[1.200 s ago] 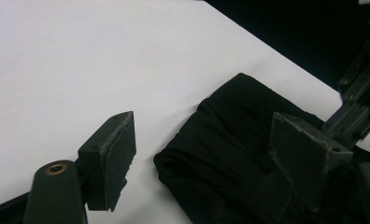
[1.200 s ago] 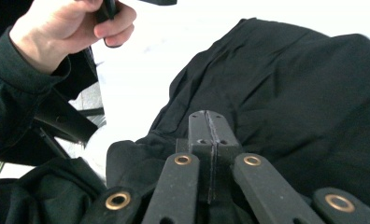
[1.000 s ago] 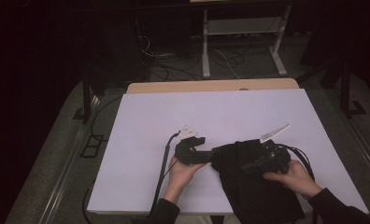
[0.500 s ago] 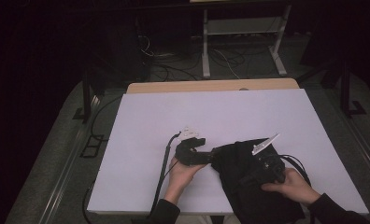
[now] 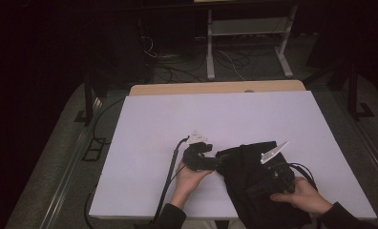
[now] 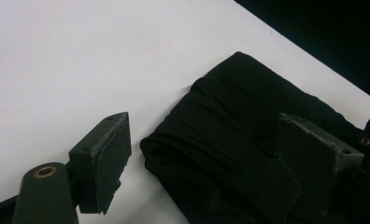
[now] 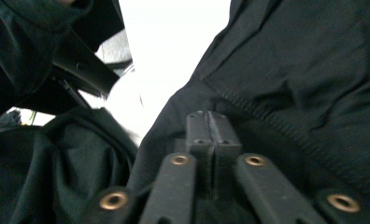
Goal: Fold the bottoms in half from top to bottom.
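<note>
A black garment (image 5: 244, 162) lies bunched on the white table (image 5: 177, 119) near its front edge. My left gripper (image 5: 216, 162) is open at the garment's left edge. In the left gripper view its two jaws stand wide apart around a rounded fold of the garment (image 6: 239, 107); the left gripper (image 6: 206, 154) holds nothing. My right gripper (image 5: 253, 191) rests on the garment's right part, with a hand behind it. In the right gripper view the right gripper (image 7: 210, 126) has its jaws pressed together, sunk in the black garment (image 7: 304, 56) beside a stitched seam.
The table's far half is bare white, with a wooden strip (image 5: 215, 88) along its back edge. Cables (image 5: 170, 174) trail from the left gripper over the front edge. A metal stand (image 5: 246, 38) and floor cables lie beyond the table in the dark.
My right gripper has moved back toward the person over the garment, its grey plate dropping lower. The left gripper has stayed at the garment's left edge.
</note>
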`<state>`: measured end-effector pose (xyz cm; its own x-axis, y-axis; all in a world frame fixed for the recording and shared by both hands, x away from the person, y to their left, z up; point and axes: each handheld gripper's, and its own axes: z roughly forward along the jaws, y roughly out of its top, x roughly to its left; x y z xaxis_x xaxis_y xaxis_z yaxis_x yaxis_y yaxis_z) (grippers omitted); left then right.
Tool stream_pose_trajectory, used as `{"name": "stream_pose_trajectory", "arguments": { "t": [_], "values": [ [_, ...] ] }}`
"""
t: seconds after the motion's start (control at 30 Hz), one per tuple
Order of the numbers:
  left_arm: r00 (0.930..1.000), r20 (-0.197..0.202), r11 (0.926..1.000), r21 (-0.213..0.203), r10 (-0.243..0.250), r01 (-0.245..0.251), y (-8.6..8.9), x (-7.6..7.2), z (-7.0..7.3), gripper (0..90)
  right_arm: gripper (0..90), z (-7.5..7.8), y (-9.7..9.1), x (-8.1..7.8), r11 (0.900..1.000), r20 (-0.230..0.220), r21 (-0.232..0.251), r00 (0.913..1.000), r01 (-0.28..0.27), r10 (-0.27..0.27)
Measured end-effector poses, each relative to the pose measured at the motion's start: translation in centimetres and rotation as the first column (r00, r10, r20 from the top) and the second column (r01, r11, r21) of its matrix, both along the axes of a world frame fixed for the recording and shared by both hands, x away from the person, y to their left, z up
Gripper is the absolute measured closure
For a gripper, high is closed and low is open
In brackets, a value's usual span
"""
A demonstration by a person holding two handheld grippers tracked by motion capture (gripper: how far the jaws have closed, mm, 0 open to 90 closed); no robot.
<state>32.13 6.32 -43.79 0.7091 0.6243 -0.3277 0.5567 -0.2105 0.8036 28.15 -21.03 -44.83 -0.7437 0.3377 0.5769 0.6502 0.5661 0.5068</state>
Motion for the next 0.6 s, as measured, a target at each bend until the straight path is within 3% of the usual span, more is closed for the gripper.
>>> {"name": "stream_pose_trajectory", "arguments": {
  "t": [0.1,0.2,0.27,0.4,0.6],
  "values": [
    [0.9999,-0.010,1.0000,-0.004,0.002,-0.002,0.0,0.2,-0.1,17.1,77.2,0.6,-0.5,0.3,0.9993,0.032,0.027,0.9991,0.025,-0.026],
    [0.9997,-0.022,1.0000,-0.004,0.004,-0.004,-0.1,0.4,-0.2,16.0,67.1,1.3,-1.2,0.7,0.9978,0.095,0.033,0.9937,0.057,-0.060],
    [0.9995,-0.029,0.9999,-0.012,0.007,-0.007,-0.1,0.6,-0.1,15.2,60.5,1.8,-1.7,1.0,0.9965,0.148,0.025,0.9856,0.080,-0.082],
    [0.9985,-0.053,0.9998,-0.009,0.015,-0.015,-0.2,1.1,-0.2,14.2,44.9,2.6,-3.0,2.3,0.9897,0.200,0.028,0.9693,0.140,-0.143],
    [0.9970,-0.076,0.9998,-0.010,0.019,-0.020,-0.2,1.7,-0.4,13.0,27.1,3.2,-4.5,3.9,0.9774,0.217,0.059,0.9531,0.203,-0.211]
  ]
}}
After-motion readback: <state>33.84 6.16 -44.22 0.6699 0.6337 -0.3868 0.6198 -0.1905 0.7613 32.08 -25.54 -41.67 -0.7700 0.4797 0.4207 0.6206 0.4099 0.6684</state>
